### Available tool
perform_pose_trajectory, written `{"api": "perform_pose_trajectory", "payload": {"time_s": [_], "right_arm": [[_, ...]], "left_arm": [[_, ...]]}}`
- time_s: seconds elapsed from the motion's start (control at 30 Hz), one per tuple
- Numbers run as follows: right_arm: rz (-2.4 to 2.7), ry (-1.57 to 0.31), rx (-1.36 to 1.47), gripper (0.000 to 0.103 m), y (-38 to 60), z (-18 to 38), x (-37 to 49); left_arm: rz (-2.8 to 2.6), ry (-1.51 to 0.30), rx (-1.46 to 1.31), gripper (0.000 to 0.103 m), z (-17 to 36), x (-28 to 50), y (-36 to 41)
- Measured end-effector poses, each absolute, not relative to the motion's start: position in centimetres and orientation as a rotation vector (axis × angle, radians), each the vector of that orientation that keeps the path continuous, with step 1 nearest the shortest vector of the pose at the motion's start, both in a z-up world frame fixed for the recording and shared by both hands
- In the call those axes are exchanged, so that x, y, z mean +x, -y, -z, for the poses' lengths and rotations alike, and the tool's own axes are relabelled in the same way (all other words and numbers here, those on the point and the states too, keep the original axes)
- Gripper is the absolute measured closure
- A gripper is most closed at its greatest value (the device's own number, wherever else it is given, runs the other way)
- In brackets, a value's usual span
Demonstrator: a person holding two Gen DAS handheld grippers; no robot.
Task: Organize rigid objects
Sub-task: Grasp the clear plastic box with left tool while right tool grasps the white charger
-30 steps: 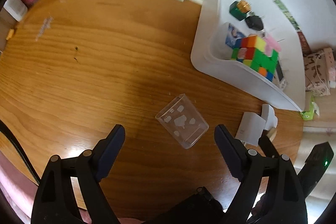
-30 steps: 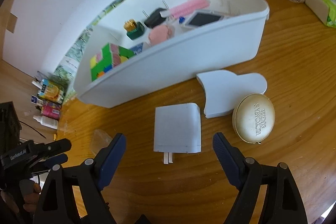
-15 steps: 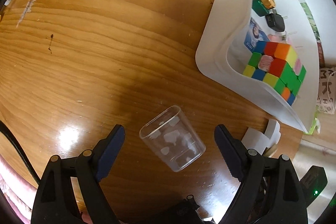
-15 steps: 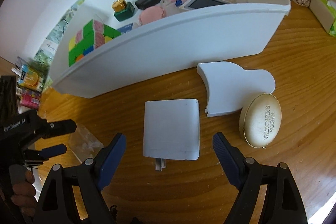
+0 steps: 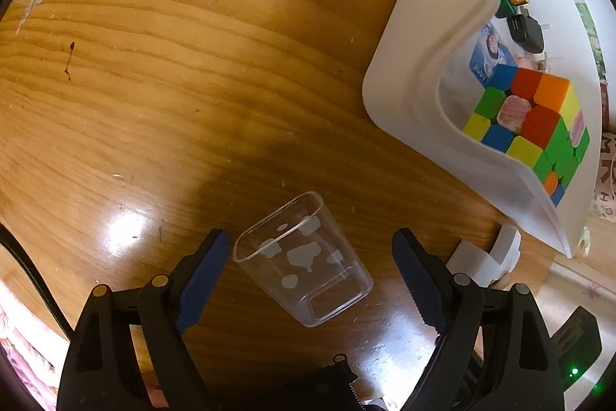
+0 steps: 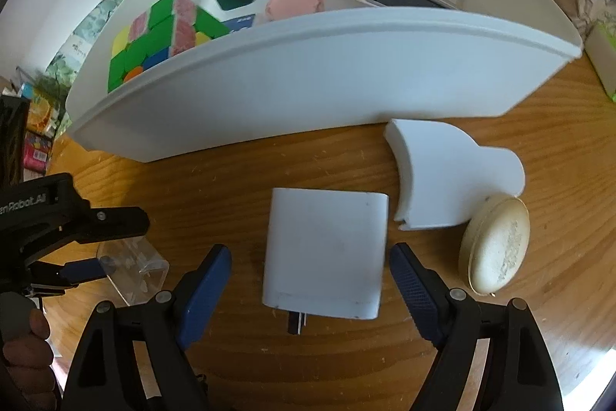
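Two grabs lined up, neither closed yet.
Left gripper [image 5: 310, 262] jaws apart around the clear cup [image 5: 302, 259] lying on the worktop [image 5: 192, 64]; right gripper [image 6: 310, 276] jaws apart around the charger [image 6: 325, 253]. Next, likely: clamp, lift into the bin [image 6: 308, 83].
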State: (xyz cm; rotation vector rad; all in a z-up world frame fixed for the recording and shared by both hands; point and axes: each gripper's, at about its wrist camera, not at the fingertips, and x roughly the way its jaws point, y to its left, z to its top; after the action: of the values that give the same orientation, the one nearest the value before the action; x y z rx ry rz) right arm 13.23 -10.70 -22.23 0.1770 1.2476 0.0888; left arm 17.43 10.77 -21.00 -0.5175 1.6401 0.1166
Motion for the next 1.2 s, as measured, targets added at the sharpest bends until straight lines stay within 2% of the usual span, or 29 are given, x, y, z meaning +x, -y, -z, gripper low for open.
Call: {"api": "perform_pose_trajectory", "payload": {"time_s": [0.07,0.13,0.17,0.27,0.3,0.33,0.4,0.43,1.2], "right_arm": [[-0.096,-1.249,0.159,0.019,10.4,22.2,13.4],[-0.095,-1.251,0.139,0.019,10.1,22.2,13.5],[-0.089,-1.251,0.125,0.023,9.8,22.2,13.7],[-0.063,-1.249,0.078,0.030,9.3,22.1,14.0],[-0.056,-1.248,0.068,0.034,9.2,22.1,14.1],[-0.048,-1.245,0.057,0.037,9.1,22.1,14.1],[-0.032,-1.239,0.046,0.046,8.8,22.0,14.6],[-0.026,-1.237,0.044,0.048,8.9,22.0,14.7],[-0.075,-1.286,0.111,0.048,10.4,21.8,11.3]], "left_arm": [[-0.122,-1.635,-0.521,0.015,21.0,17.7,-10.8],[-0.133,-1.634,-0.516,0.020,20.8,17.9,-10.8],[-0.140,-1.636,-0.510,0.022,20.8,18.1,-10.9],[-0.164,-1.633,-0.493,0.034,20.2,18.3,-10.4],[-0.168,-1.630,-0.493,0.041,20.1,18.4,-10.5],[-0.169,-1.625,-0.495,0.043,19.8,18.5,-10.8],[-0.164,-1.618,-0.516,0.043,19.7,18.5,-11.0],[-0.163,-1.615,-0.521,0.043,19.6,18.5,-11.3],[-0.106,-1.669,-0.509,0.045,18.7,12.0,-11.4]]}}
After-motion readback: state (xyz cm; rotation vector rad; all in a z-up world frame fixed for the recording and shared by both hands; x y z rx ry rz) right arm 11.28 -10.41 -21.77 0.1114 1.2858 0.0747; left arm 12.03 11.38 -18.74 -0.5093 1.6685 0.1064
